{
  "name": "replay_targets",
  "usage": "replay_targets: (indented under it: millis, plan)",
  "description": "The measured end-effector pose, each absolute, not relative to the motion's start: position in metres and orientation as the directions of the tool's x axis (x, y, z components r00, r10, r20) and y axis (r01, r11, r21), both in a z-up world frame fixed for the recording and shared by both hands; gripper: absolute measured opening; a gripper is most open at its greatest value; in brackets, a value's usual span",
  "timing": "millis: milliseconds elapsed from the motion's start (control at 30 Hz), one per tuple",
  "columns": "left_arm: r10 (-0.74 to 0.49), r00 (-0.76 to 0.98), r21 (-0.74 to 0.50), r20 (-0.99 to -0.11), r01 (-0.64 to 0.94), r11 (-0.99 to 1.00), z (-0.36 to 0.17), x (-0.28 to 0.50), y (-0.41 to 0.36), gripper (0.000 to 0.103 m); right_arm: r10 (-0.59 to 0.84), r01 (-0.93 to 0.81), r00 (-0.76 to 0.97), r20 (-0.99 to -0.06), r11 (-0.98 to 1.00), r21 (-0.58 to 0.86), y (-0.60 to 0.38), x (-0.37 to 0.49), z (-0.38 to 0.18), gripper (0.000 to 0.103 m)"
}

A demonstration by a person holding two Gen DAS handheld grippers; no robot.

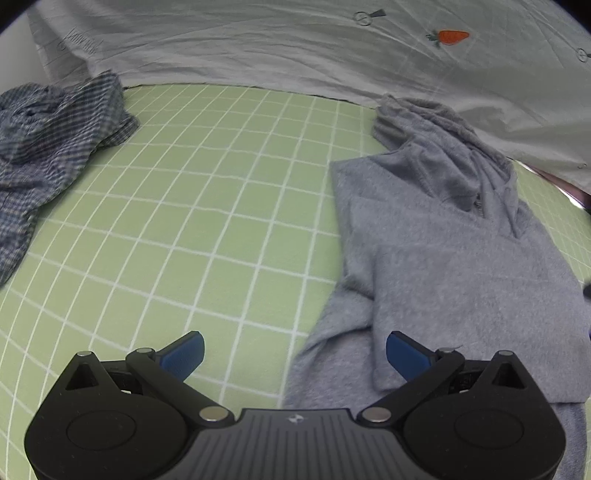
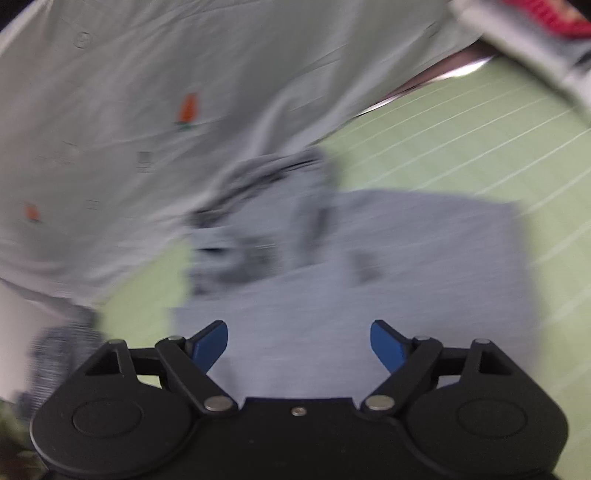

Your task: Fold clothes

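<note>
A grey fleece hoodie [image 1: 454, 258] lies partly folded on the green grid mat [image 1: 207, 206], hood towards the far edge. My left gripper [image 1: 294, 356] is open and empty, low over the mat at the hoodie's left edge. The right wrist view is blurred by motion; the hoodie [image 2: 369, 266] lies ahead there, and my right gripper [image 2: 299, 347] is open and empty above its near edge.
A crumpled blue checked shirt [image 1: 48, 147] lies at the mat's left side. A white sheet with carrot prints [image 1: 295, 48] covers the far side and shows in the right wrist view [image 2: 129, 110]. A red and white object [image 2: 535, 22] is at the top right.
</note>
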State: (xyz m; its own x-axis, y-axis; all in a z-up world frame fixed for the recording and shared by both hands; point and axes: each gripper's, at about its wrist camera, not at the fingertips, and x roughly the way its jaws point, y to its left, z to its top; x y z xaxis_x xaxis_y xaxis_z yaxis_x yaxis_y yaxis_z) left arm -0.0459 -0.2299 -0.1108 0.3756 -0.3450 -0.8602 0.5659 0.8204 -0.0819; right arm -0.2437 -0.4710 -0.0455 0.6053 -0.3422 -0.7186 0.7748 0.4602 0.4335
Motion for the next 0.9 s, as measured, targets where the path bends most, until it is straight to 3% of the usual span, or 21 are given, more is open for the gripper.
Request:
replay_targets:
  millis: [133, 300, 533, 600, 700, 900]
  plan:
    - [-0.397, 0.348, -0.104, -0.849, 0.628, 0.771, -0.111, -0.05, -0.251, 0.101, -0.416, 0.868, 0.482, -0.771, 0.35, 0.353, -0.476, -0.312, -0.067, 0.087]
    - [-0.445, 0.306, -0.108, -0.842, 0.712, 0.694, -0.111, -0.057, -0.279, 0.064, -0.465, 0.932, 0.359, -0.809, 0.221, 0.287, -0.473, -0.38, -0.09, 0.087]
    - [-0.438, 0.285, -0.065, -0.853, 0.774, 0.63, -0.12, -0.063, -0.298, 0.048, -0.469, 0.949, 0.314, -0.826, 0.195, 0.249, -0.465, -0.383, -0.1, 0.089]
    - [-0.446, 0.286, -0.063, -0.848, 0.782, 0.62, -0.118, -0.063, -0.297, 0.031, -0.47, 0.95, 0.304, -0.829, 0.213, 0.227, -0.466, -0.376, -0.1, 0.089]
    - [-0.459, 0.282, -0.067, -0.842, 0.791, 0.609, -0.114, -0.063, -0.295, 0.019, -0.472, 0.951, 0.29, -0.832, 0.237, 0.196, -0.466, -0.368, -0.1, 0.089]
    - [-0.52, 0.306, -0.092, -0.798, 0.79, 0.606, -0.086, -0.063, -0.289, 0.015, -0.471, 0.95, 0.274, -0.839, 0.27, 0.159, -0.465, -0.36, -0.1, 0.09]
